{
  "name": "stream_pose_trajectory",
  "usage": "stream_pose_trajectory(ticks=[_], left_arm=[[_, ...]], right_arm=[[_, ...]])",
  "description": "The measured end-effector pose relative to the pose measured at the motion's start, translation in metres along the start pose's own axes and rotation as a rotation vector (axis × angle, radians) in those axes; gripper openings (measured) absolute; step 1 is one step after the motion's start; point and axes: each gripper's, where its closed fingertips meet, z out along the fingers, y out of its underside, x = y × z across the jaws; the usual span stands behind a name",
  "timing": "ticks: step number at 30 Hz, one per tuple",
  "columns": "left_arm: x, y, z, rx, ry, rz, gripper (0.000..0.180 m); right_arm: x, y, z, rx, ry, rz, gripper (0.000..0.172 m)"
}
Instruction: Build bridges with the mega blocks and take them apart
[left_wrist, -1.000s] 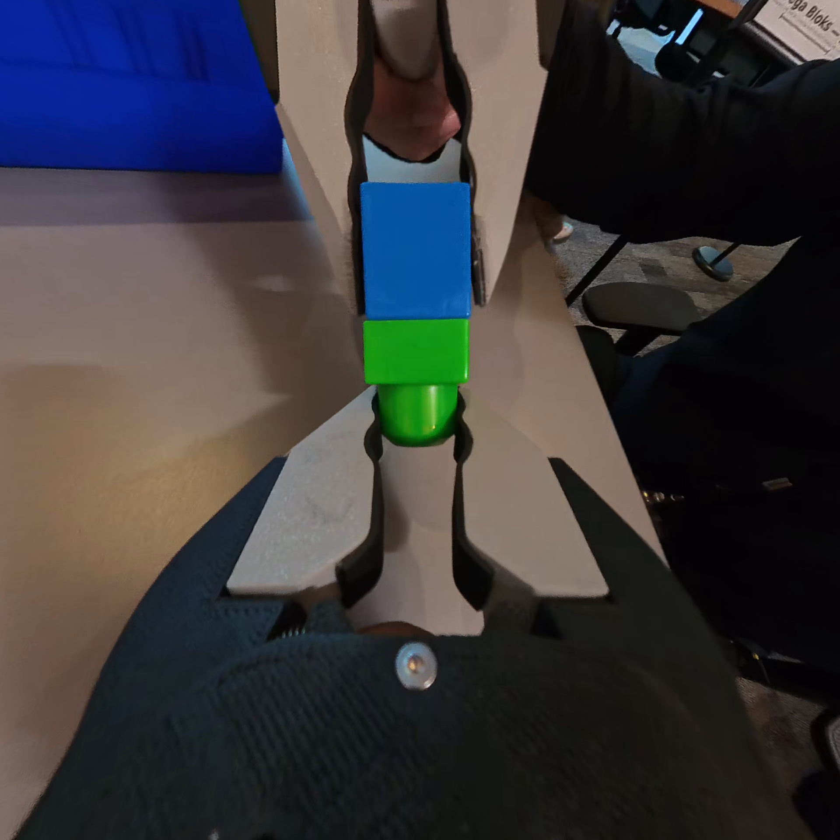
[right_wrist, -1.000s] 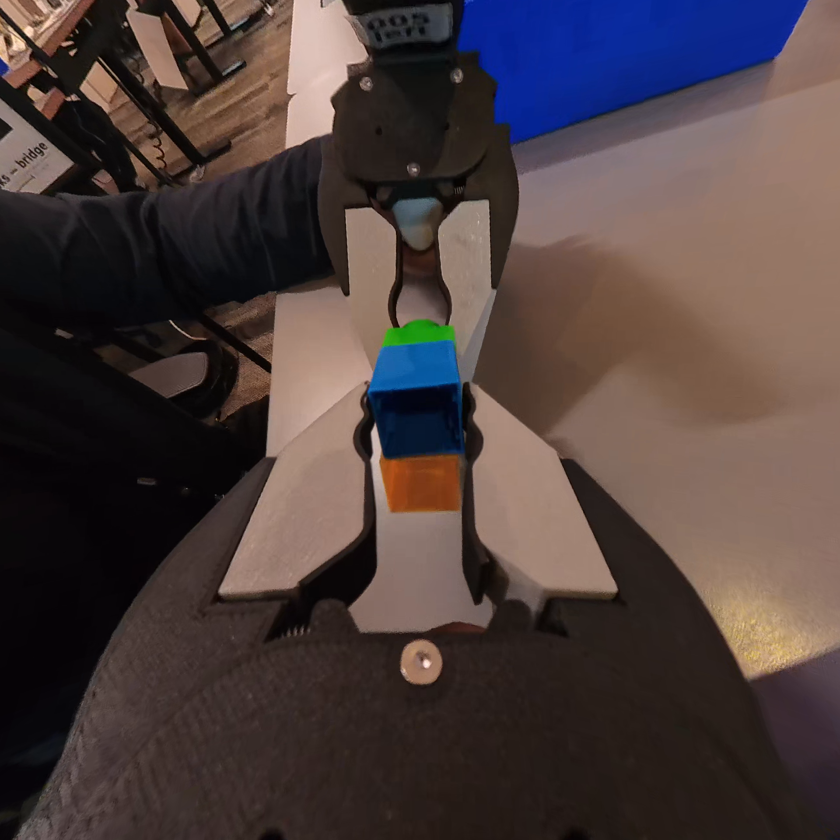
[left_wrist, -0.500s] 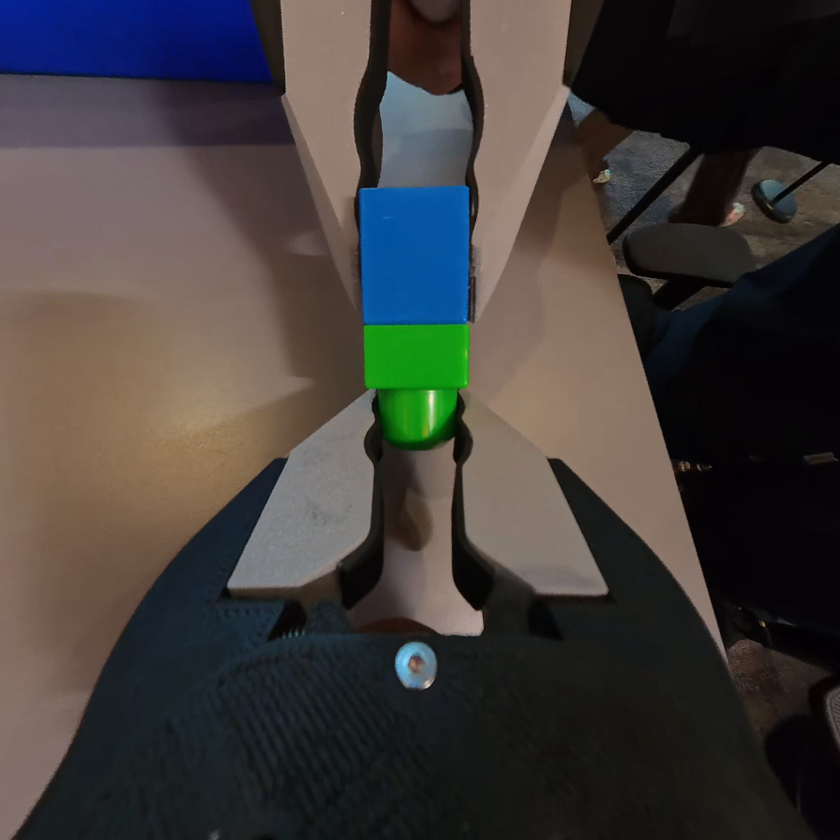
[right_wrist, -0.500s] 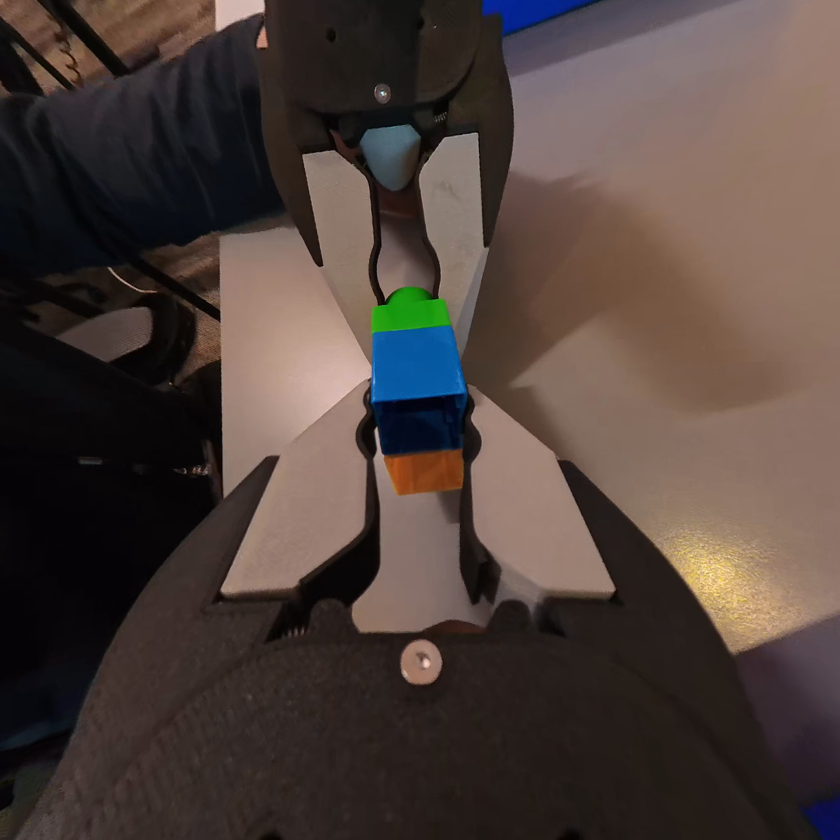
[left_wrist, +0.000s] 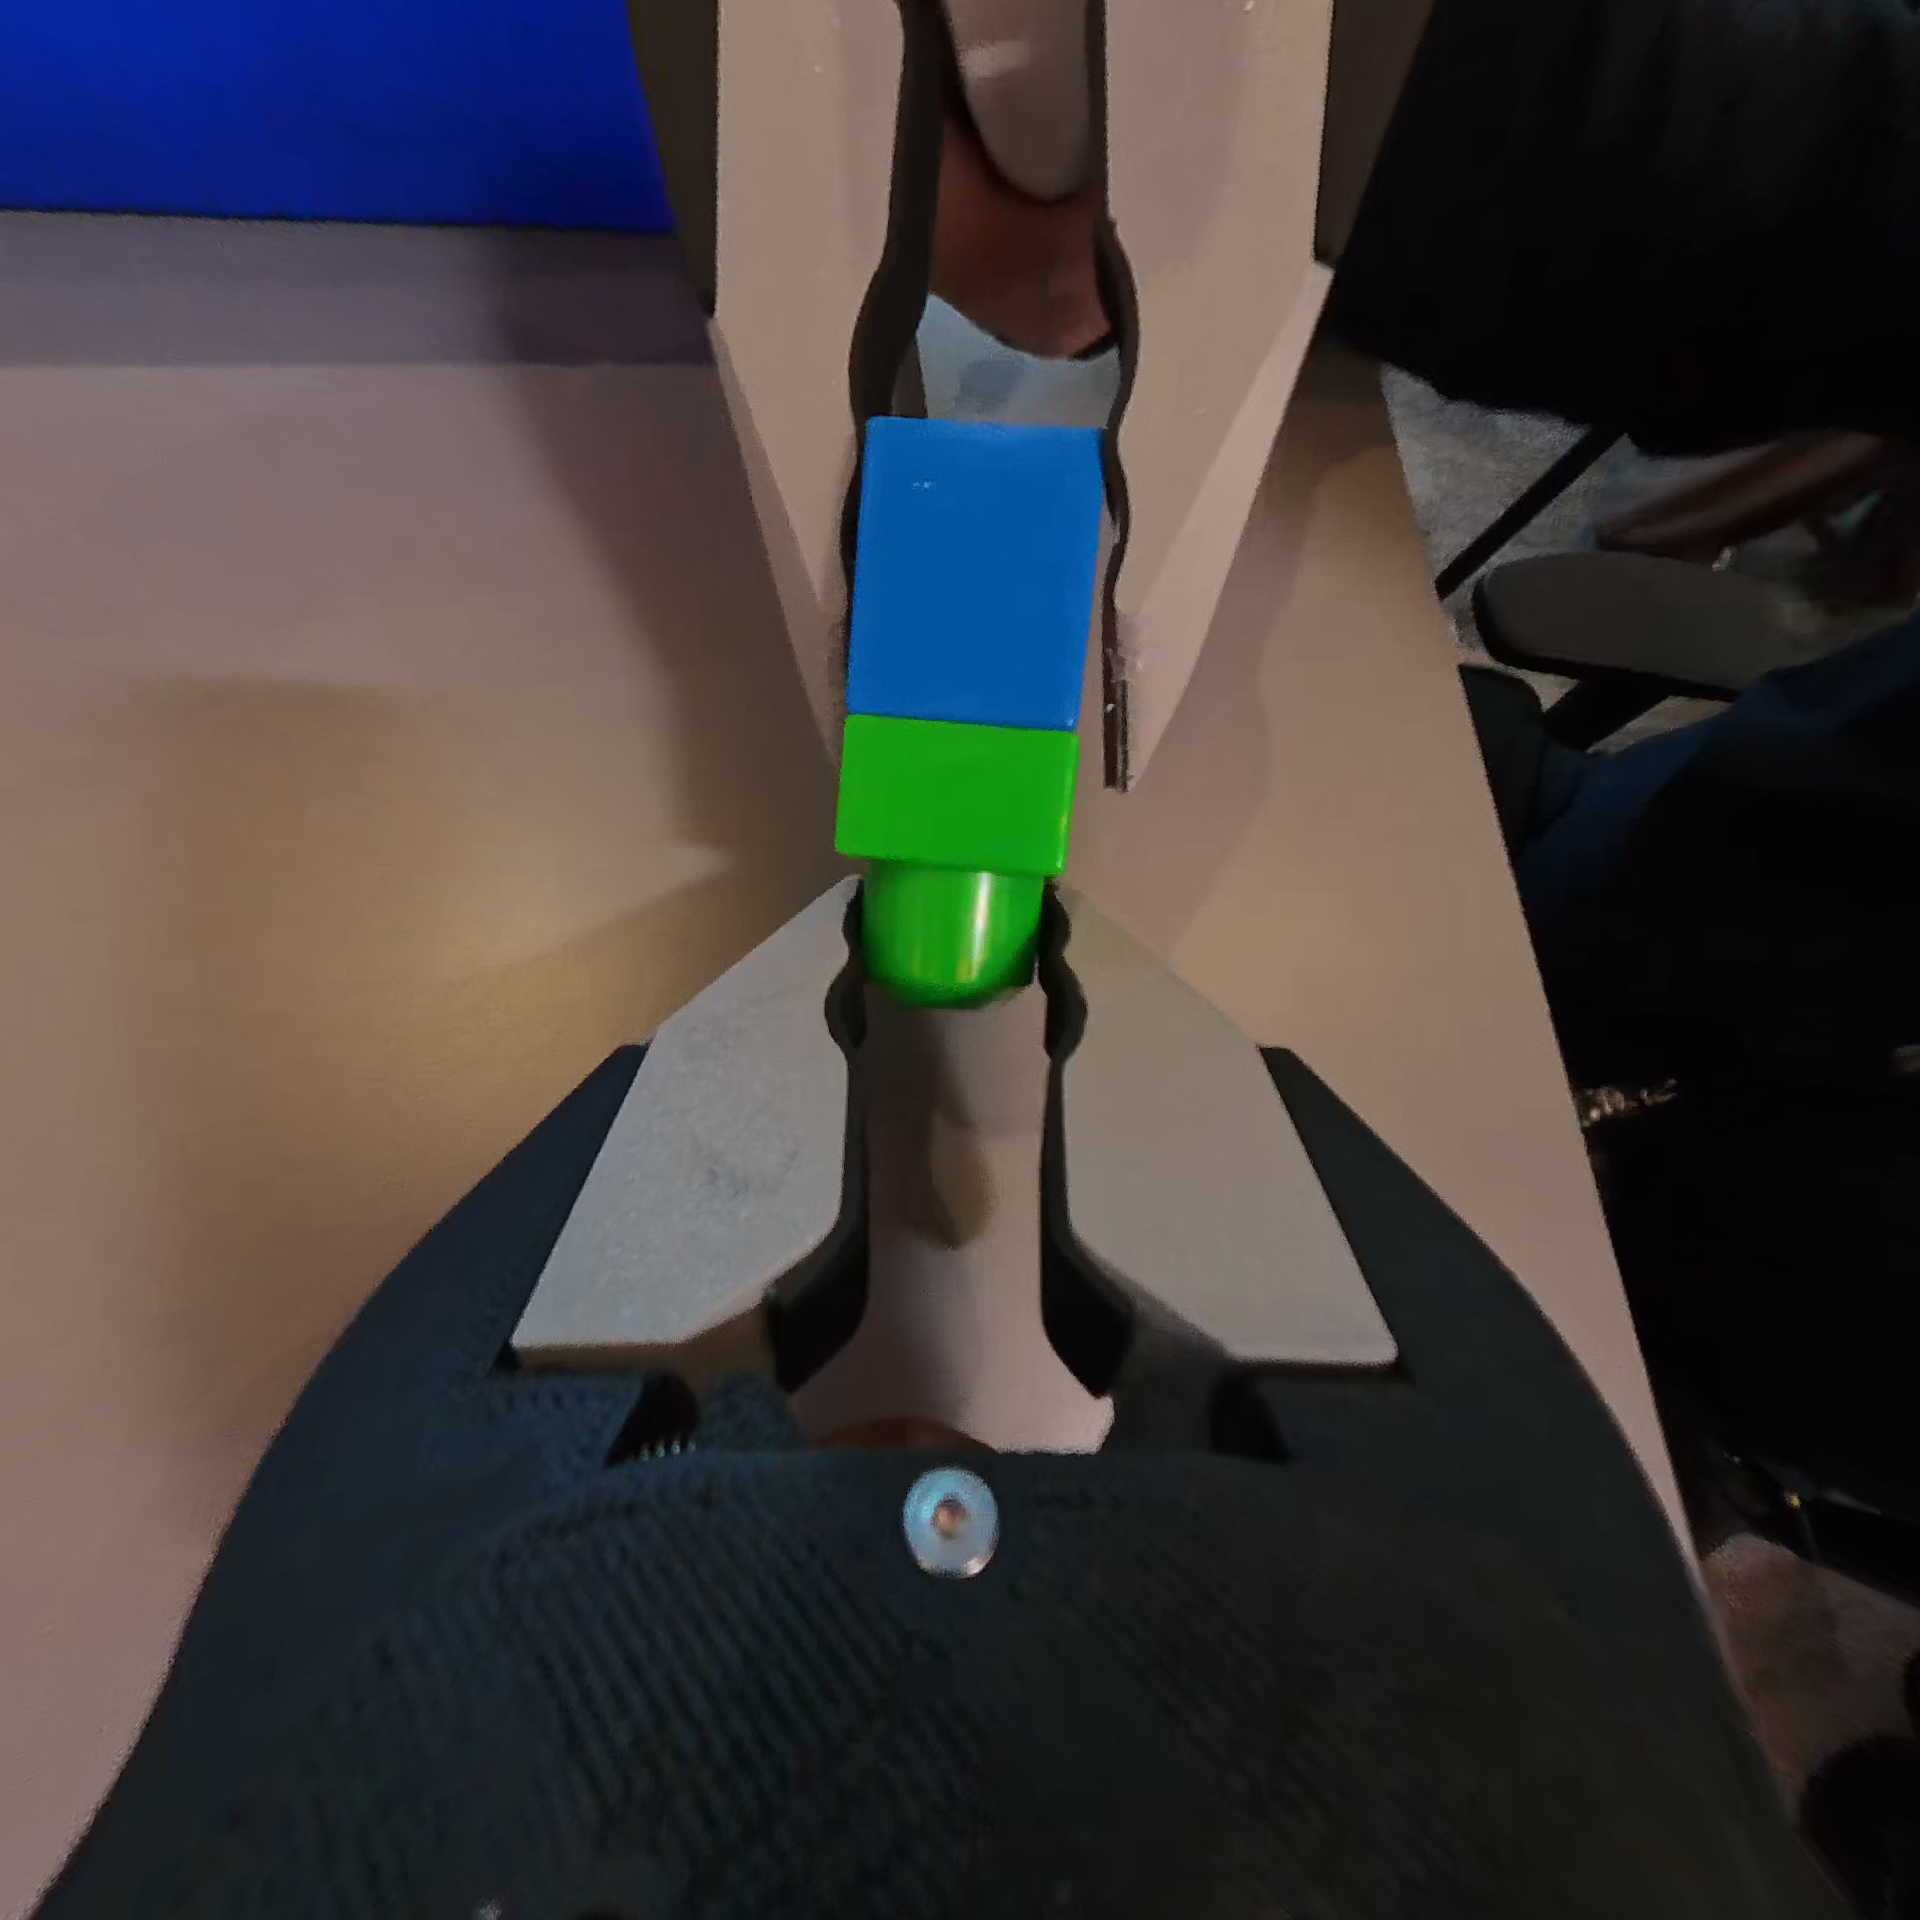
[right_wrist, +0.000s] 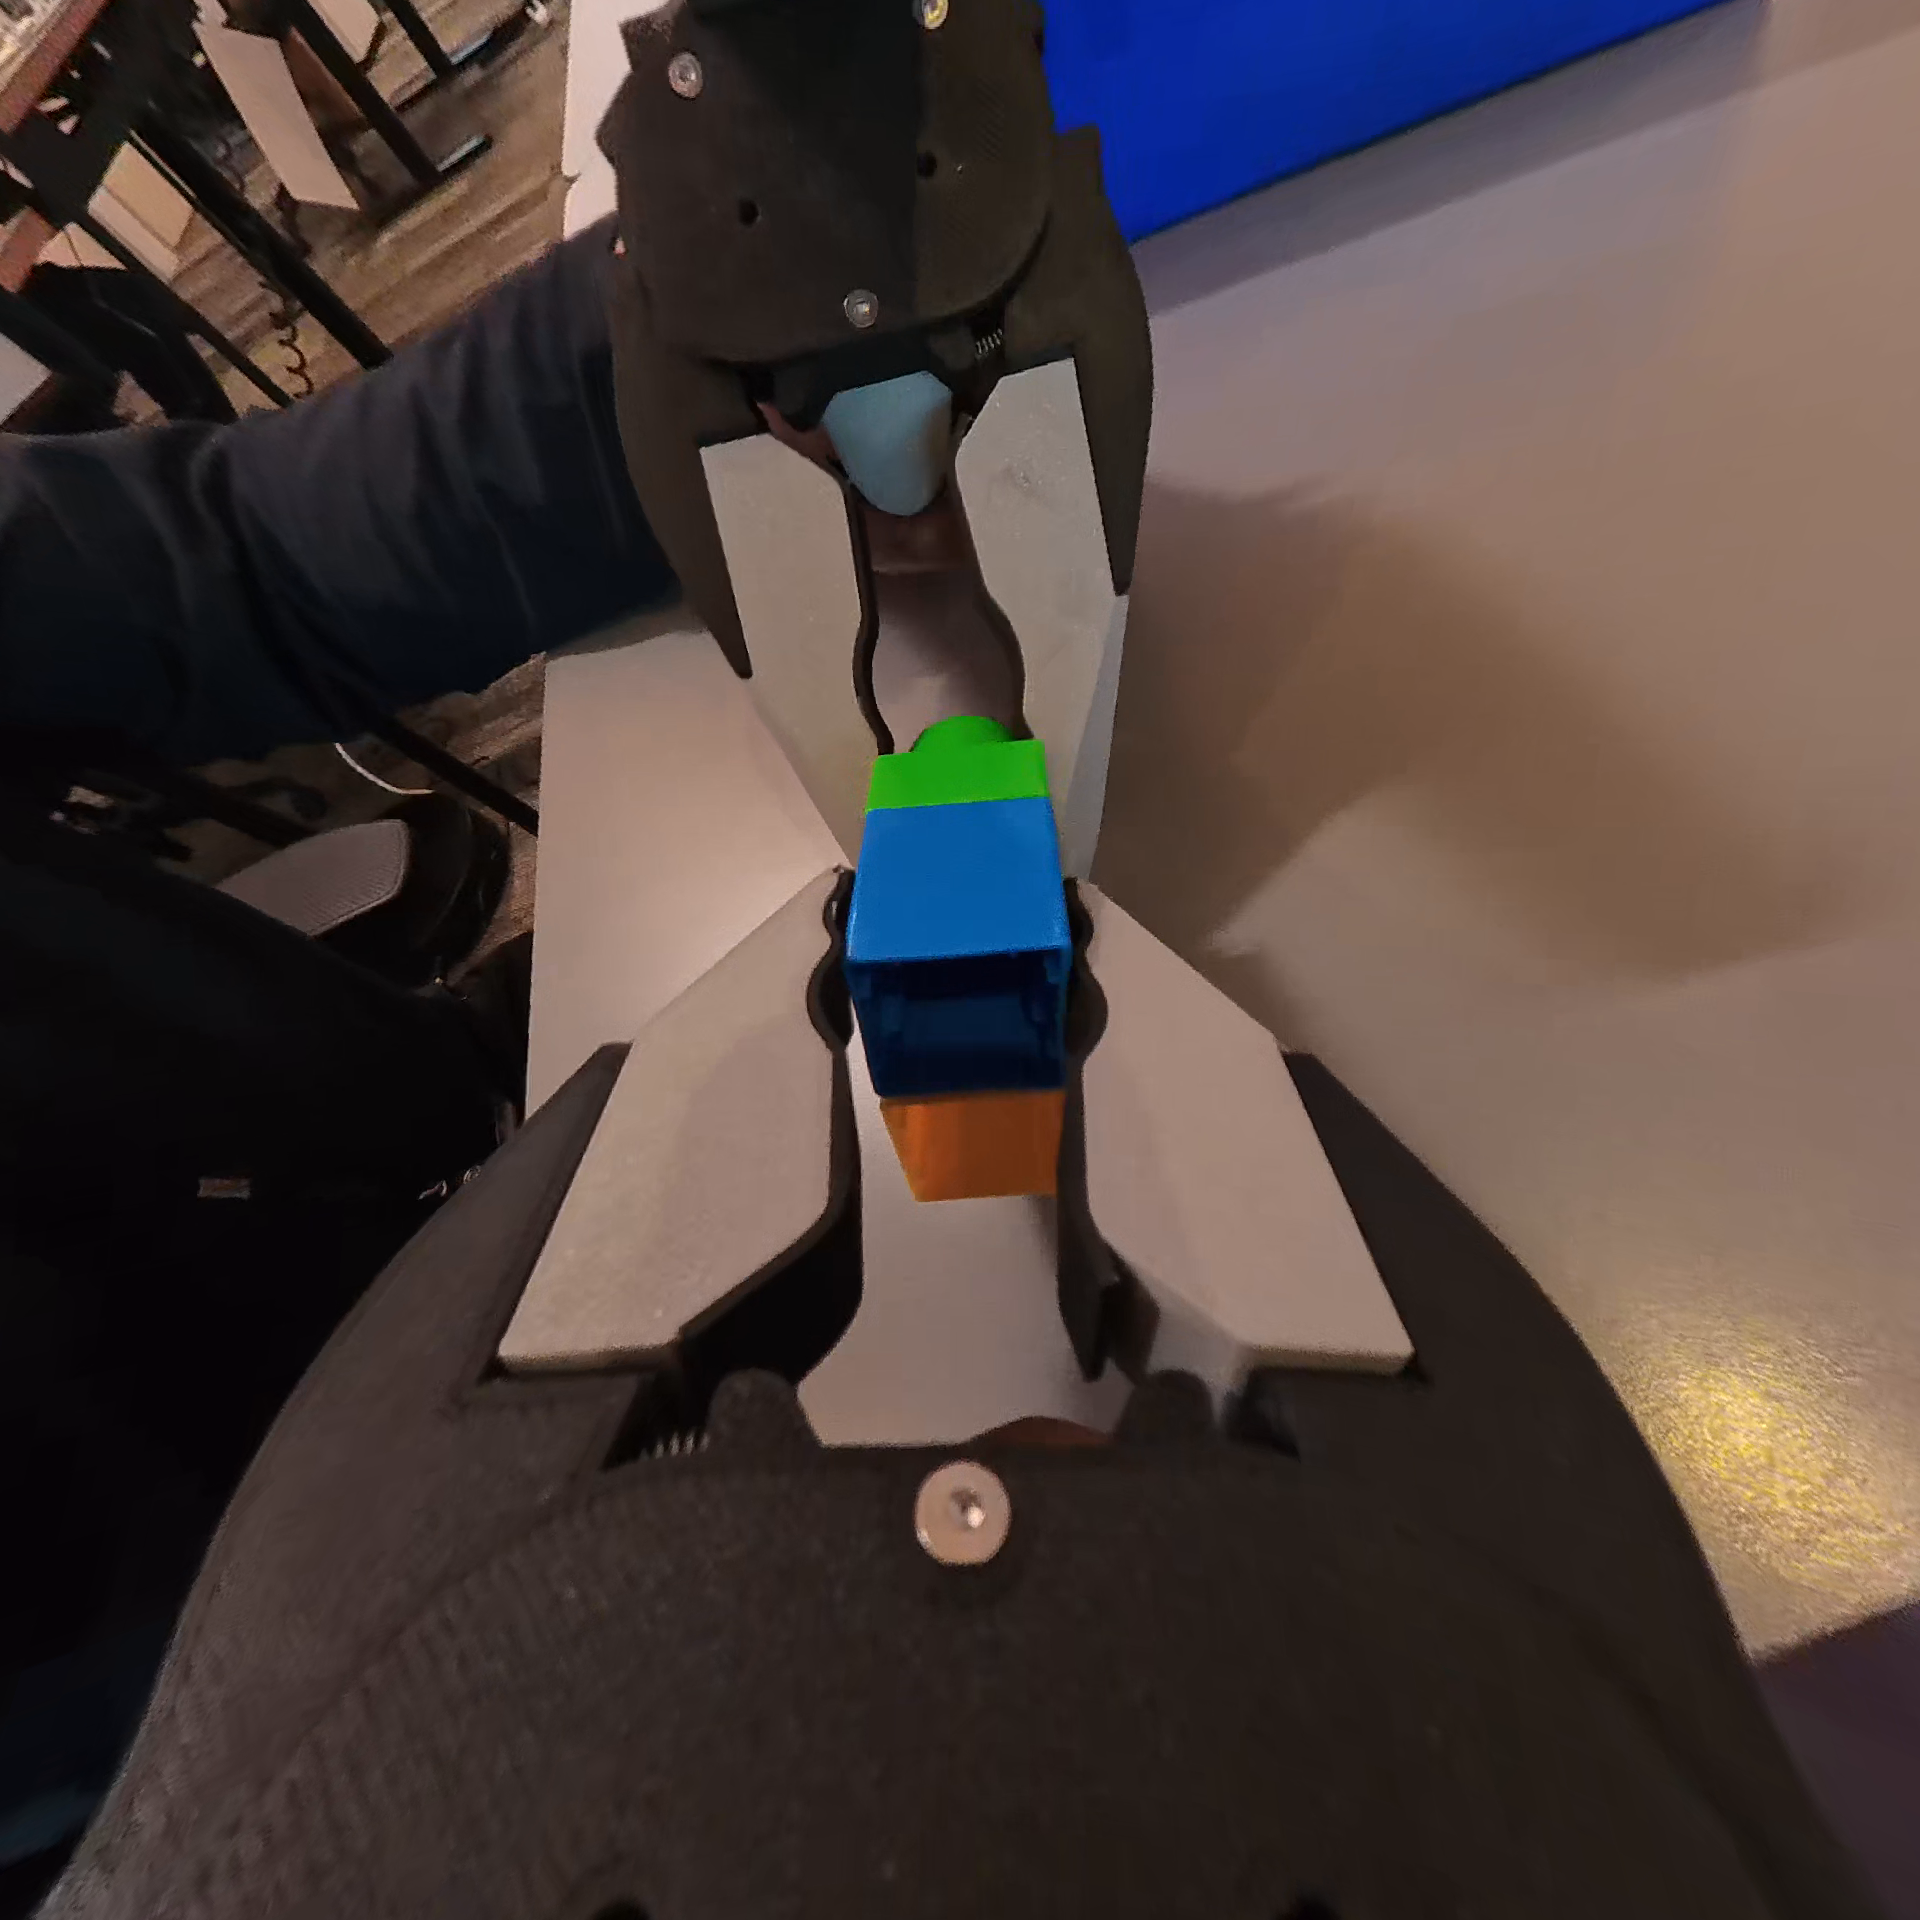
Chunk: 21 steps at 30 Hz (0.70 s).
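Left wrist view shows the left gripper (left_wrist: 951, 940) pinching the round stud of the green block (left_wrist: 956, 795), which is joined to the blue block (left_wrist: 971, 571) ahead of it. The right gripper (right_wrist: 956, 966) faces it and squeezes the blue block; an orange block (right_wrist: 977, 1143) lies between its fingers, below.

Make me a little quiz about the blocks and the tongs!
1. Which block sits between the right tongs?
A. green block
B. blue block
C. yellow block

2. True or false: the left tongs squeeze the round stud of the green block.

3. Fill in: beneath the blue block, the right wrist view shows an ______ block.

Key: 1 B; 2 true; 3 orange.
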Motion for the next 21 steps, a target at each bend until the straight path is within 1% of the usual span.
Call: stream_pose_trajectory(ticks=[4,7,10,11,13,16,17,18,21], left_arm=[[-0.008,-0.018,-0.017,0.122,-0.035,-0.030,0.036],[-0.018,-0.029,-0.031,0.218,-0.063,-0.067,0.039],[-0.014,-0.044,-0.034,0.336,0.021,-0.132,0.040],[-0.010,-0.052,-0.032,0.378,0.066,-0.151,0.041],[-0.001,-0.065,-0.028,0.435,0.127,-0.157,0.042],[0.003,-0.078,-0.032,0.505,0.109,-0.113,0.044],[0.004,-0.079,-0.033,0.507,0.103,-0.105,0.044],[0.004,-0.078,-0.034,0.506,0.096,-0.095,0.042],[0.002,-0.076,-0.037,0.514,0.068,-0.060,0.007]], right_arm=[[0.002,-0.018,-0.021,0.135,-0.017,0.035,0.035],[0.006,-0.045,-0.048,0.333,-0.029,0.067,0.035],[0.000,-0.080,-0.077,0.598,-0.094,0.049,0.035],[-0.002,-0.087,-0.081,0.656,-0.107,0.050,0.035],[0.002,-0.093,-0.076,0.696,-0.068,0.053,0.036],[0.001,-0.093,-0.064,0.699,-0.069,0.060,0.036],[0.001,-0.093,-0.063,0.712,-0.069,0.059,0.036],[-0.001,-0.094,-0.063,0.721,-0.079,0.059,0.036],[-0.005,-0.092,-0.062,0.728,-0.131,0.077,0.036]])
